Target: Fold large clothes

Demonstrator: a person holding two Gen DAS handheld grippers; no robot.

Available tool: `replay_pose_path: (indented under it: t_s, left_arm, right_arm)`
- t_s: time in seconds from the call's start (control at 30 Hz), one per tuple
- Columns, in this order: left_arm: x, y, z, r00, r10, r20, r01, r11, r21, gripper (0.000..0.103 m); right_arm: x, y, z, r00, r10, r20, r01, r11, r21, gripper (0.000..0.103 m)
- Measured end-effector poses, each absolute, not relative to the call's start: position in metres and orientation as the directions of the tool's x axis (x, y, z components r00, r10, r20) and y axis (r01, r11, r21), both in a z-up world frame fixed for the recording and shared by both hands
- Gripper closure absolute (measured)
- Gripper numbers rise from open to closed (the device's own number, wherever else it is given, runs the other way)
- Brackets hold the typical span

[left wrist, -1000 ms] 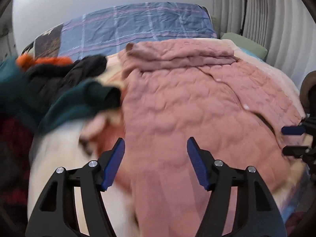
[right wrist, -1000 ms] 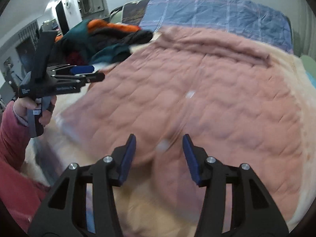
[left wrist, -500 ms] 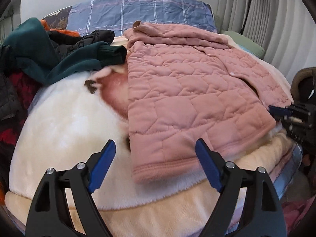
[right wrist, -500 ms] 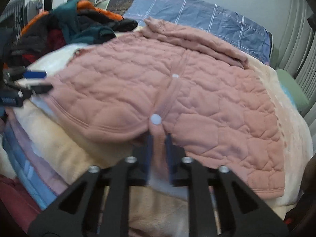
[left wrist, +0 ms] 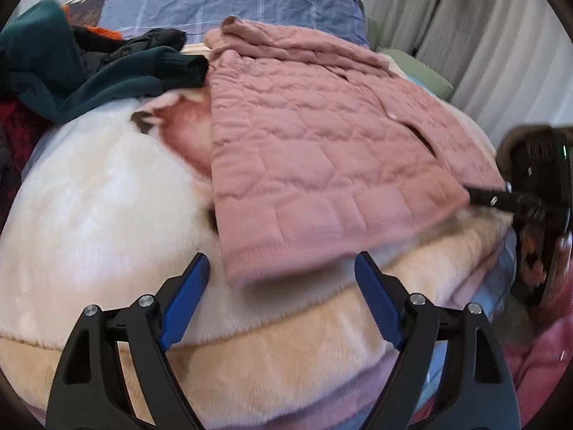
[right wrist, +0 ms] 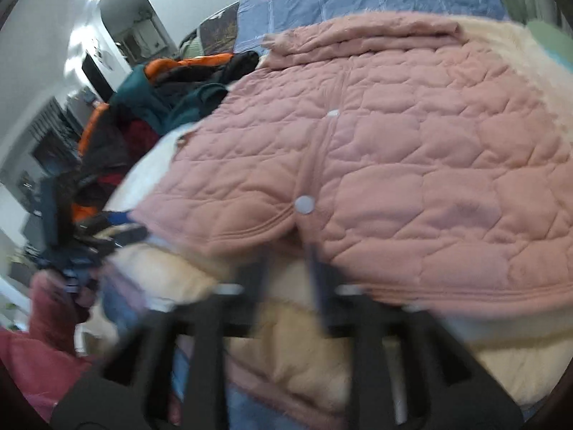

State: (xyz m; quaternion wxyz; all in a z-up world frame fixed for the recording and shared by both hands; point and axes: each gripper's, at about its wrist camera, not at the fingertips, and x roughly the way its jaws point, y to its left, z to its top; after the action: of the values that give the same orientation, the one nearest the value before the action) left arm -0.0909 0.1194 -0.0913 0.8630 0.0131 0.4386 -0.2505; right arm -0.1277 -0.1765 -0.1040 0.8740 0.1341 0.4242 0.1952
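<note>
Jacket: pink quilted jacket (left wrist: 315, 165) lies spread flat on the cream plush blanket (left wrist: 100, 222) over the bed, white snaps up its front.
Left gripper (left wrist: 283, 286): jaws spread wide — just short of the jacket's near hem corner, nothing between them.
Right gripper (right wrist: 286, 268): blurred; jaws have just been opening — parted at the hem below the lowest snap (right wrist: 304, 204); contact unclear.
Beside: heap of dark clothes (left wrist: 86, 64).

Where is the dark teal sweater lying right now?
In the left wrist view the dark teal sweater lies at upper left in a heap of dark clothes, its cuff beside the pink quilted jacket spread on the cream blanket.
</note>
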Motion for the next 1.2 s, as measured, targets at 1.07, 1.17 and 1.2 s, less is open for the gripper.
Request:
replay_pose_path:
  t_s: [1.07,1.17,1.2]
  left_arm:
    - [-0.06,0.109,-0.074,0.652,-0.161,-0.741,0.283,0.958,0.041,0.083]
    - [-0.075,0.103,-0.054,0.702,-0.088,-0.707,0.289,0.942,0.17,0.084]
    - [-0.08,0.097,-0.051,0.717,-0.054,-0.695,0.301,0.923,0.239,0.082]
  right_arm:
    - [-0.094,-0.181,-0.1,0.515,0.66,-0.548,-0.101,0.681,0.725,0.098]
    - [-0.103,-0.175,-0.104,0.504,0.638,-0.582,-0.109,0.716,0.69,0.098]
    - [-0.104,-0.173,-0.105,0.499,0.628,-0.597,-0.108,0.729,0.676,0.098]
